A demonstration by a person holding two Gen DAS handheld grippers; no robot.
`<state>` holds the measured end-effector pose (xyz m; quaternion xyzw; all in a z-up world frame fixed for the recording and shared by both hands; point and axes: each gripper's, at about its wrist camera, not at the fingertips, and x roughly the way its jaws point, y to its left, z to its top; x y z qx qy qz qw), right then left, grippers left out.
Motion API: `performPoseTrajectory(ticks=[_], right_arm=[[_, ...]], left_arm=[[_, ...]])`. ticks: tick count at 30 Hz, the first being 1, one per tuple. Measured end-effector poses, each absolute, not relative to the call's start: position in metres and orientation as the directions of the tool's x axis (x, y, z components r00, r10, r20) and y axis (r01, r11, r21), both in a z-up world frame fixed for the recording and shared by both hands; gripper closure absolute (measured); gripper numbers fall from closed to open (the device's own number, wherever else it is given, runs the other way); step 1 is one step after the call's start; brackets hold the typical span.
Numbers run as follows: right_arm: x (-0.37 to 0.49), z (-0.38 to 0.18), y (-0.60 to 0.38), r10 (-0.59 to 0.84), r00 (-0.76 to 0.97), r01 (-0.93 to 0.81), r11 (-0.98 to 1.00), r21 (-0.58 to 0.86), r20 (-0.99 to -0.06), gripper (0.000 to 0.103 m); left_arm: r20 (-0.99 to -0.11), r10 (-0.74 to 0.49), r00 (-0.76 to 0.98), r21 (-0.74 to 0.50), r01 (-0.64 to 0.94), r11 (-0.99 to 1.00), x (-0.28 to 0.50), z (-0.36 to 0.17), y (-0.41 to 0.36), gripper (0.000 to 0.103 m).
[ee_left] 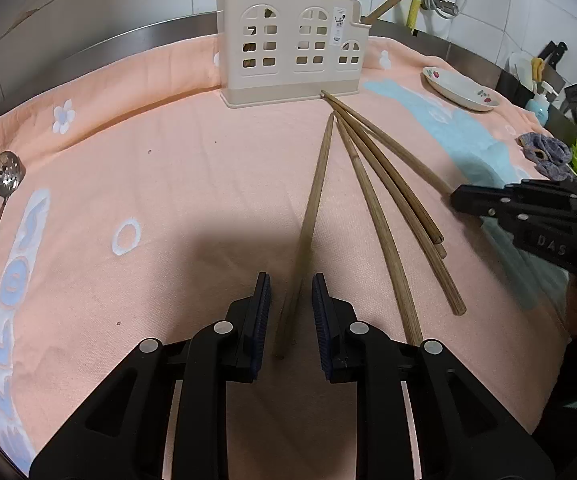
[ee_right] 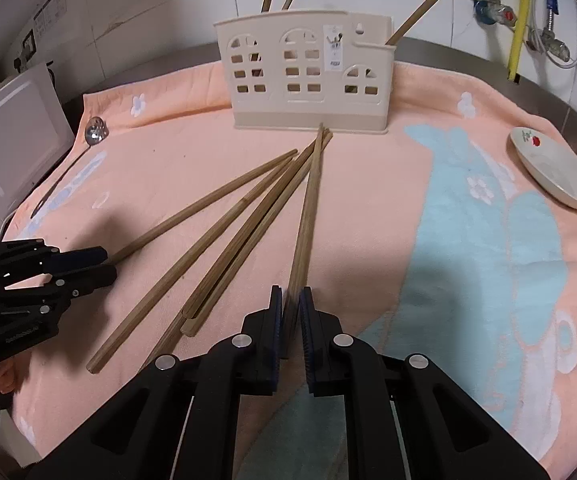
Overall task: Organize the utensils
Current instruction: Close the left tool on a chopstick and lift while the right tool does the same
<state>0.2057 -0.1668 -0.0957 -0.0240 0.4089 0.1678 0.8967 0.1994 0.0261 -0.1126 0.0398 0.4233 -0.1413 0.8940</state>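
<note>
Several wooden chopsticks lie fanned on the peach towel (ee_left: 168, 168) in front of the beige utensil holder (ee_left: 288, 56), which also shows in the right wrist view (ee_right: 308, 76) with chopsticks standing in it. My left gripper (ee_left: 288, 304) is open, its jaws on either side of the leftmost chopstick (ee_left: 316, 196), not closed on it. My right gripper (ee_right: 292, 312) has its jaws nearly closed around the rightmost chopstick (ee_right: 308, 208). The left gripper also shows in the right wrist view (ee_right: 88, 268), and the right gripper in the left wrist view (ee_left: 472, 200).
A slotted metal spoon (ee_left: 6, 176) lies at the towel's left edge. A white floral dish (ee_left: 462, 90) sits at the right, with a grey cloth (ee_left: 544, 152) nearer. Tiled wall and pipes (ee_right: 516, 20) are behind the holder. A white appliance (ee_right: 12, 136) stands at the left.
</note>
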Motion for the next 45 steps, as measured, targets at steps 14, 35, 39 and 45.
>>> performPoseTrajectory(ticks=[14, 35, 39, 45], right_arm=[[0.191, -0.059, -0.181, 0.283, 0.696, -0.315, 0.946, 0.074, -0.660, 0.096], [0.200, 0.041, -0.187, 0.346, 0.798, -0.377, 0.926, 0.039, -0.494, 0.096], [0.209, 0.055, -0.186, 0.349, 0.800, -0.390, 0.921, 0.018, -0.489, 0.096], [0.228, 0.070, -0.188, 0.350, 0.795, -0.402, 0.916, 0.002, -0.496, 0.096]], left_arm=[[-0.768, -0.201, 0.608, -0.038, 0.270, 0.962, 0.199, -0.111, 0.021, 0.095], [-0.632, -0.240, 0.736, -0.041, 0.278, 0.960, 0.199, -0.032, 0.030, 0.098], [-0.617, -0.239, 0.750, -0.031, 0.281, 0.959, 0.208, -0.019, 0.030, 0.098], [-0.606, -0.240, 0.758, -0.037, 0.274, 0.961, 0.224, -0.005, 0.034, 0.098]])
